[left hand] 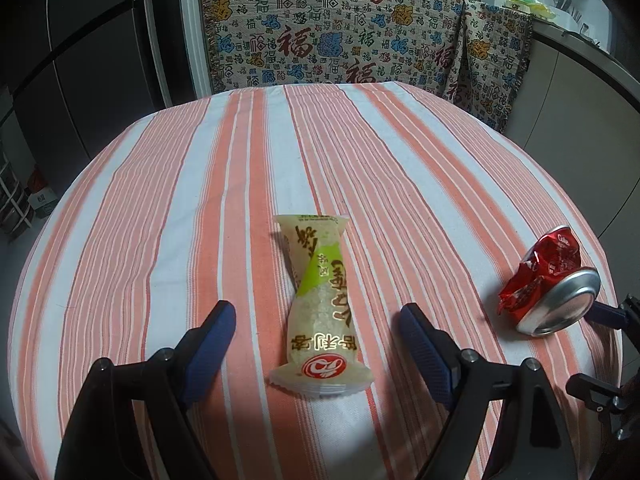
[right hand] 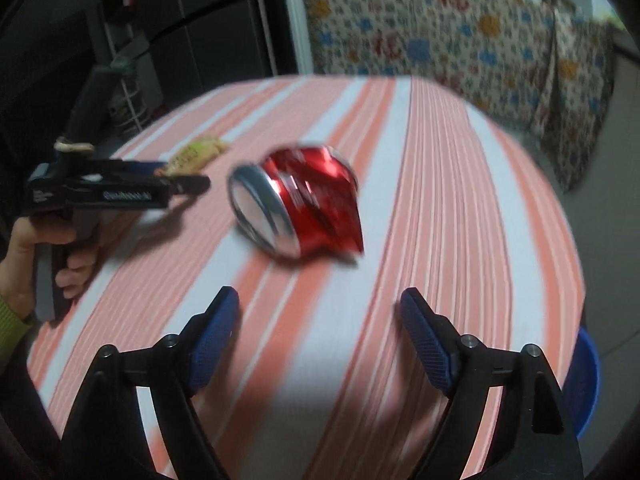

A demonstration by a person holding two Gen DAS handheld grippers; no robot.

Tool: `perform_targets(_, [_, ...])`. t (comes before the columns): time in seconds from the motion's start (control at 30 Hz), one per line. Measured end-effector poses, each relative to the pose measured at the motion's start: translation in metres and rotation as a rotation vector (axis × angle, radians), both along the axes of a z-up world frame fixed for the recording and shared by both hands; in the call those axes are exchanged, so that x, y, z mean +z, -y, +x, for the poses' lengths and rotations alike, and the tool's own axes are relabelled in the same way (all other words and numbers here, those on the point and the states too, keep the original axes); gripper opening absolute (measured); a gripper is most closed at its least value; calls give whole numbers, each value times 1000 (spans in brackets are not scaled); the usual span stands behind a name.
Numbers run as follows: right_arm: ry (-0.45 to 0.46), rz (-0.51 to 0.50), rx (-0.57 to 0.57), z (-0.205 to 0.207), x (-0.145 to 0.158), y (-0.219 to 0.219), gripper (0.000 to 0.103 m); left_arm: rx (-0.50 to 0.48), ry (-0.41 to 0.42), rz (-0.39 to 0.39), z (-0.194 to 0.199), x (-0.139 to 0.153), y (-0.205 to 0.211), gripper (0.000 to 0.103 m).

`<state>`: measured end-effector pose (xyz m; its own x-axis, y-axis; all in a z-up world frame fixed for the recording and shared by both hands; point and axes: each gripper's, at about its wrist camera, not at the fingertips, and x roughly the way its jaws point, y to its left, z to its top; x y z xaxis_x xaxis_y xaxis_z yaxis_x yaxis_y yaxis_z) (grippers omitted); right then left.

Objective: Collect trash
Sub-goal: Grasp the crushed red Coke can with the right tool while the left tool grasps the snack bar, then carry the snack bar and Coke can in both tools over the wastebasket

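Blue-padded, the left claw (left hand: 316,316) is angled down, spread wide astride the green snack wrapper (left hand: 320,300) on the striped surface (left hand: 160,184); the right claw (right hand: 320,300) is tilted down, released, short of the crushed red can (right hand: 298,204).

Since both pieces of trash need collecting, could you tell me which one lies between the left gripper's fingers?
The green wrapper: it lies lengthwise between the open left gripper. The crushed can lies off to that gripper's right.
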<state>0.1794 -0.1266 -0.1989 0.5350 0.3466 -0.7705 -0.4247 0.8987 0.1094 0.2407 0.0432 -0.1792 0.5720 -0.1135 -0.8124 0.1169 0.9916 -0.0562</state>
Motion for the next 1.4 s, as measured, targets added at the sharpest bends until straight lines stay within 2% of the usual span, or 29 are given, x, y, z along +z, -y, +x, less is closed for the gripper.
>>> perform_targets(0.03, [2,-20,10,1,-1,-2,92,0,0,-1,0,0,0,86])
perform_targets(0.1, [-4,-35,27,2,0,-4,94,0,0,-4,-1,0,0,86])
perform_targets(0.2, [-9,-2,82,11,8,-4,94,2,1,-7,-1,0,-1,86])
perform_targets(0.3, [40,-28,184,26,21,-8,101,1,1,-6,-1,0,-1,86])
perform_targets(0.37, [66,-68,271,40,26,-13,101,1,1,-6,-1,0,-1,86])
perform_targets(0.5, [32,-143,397,72,18,-26,101,1,1,-7,-1,0,-2,86])
perform_targets(0.6, [-23,-123,495,84,14,-36,100,1,1,-9,-1,0,-2,86])
perform_targets(0.63, [-35,-100,512,85,14,-36,96,0,1,-9,-1,0,-2,86])
perform_targets(0.67, [-61,-69,530,86,15,-36,87,0,2,-22,-1,1,-4,86])
perform_targets(0.7, [-108,-40,534,89,14,-34,59,-4,4,-40,-2,1,-6,86])
perform_targets(0.73, [-138,-40,493,88,15,-31,60,-15,5,-71,-3,3,-11,86])
perform_targets(0.83, [-109,-71,404,74,22,-23,58,-46,10,-171,-9,6,-27,86])
perform_targets(0.9, [-86,-68,319,58,26,-14,58,-49,14,-201,-14,8,-30,86])
perform_targets(0.97, [-62,-39,240,44,28,-5,58,-61,13,-169,-14,9,-24,86])
perform_targets(1.03, [-73,27,176,35,26,6,58,-68,6,-101,-11,9,-15,85])
perform_targets(1.1, [-86,45,138,33,24,9,58,-50,-4,-24,-4,8,-7,84])
perform_targets(1.13, [-76,41,133,31,26,10,58,-32,-9,-10,-2,7,-6,82])
perform_targets(1.17, [-65,31,131,31,28,11,58,-22,-12,-18,0,7,-8,69])
perform_targets(1.2, [-55,22,122,30,30,13,58,-9,-12,-27,2,7,-9,64])
perform_targets(1.27, [-54,35,97,31,32,19,58,0,-7,-43,2,8,-10,23])
perform_targets(1.4, [-63,73,45,38,34,34,58,-9,-3,-94,-6,14,-4,20])
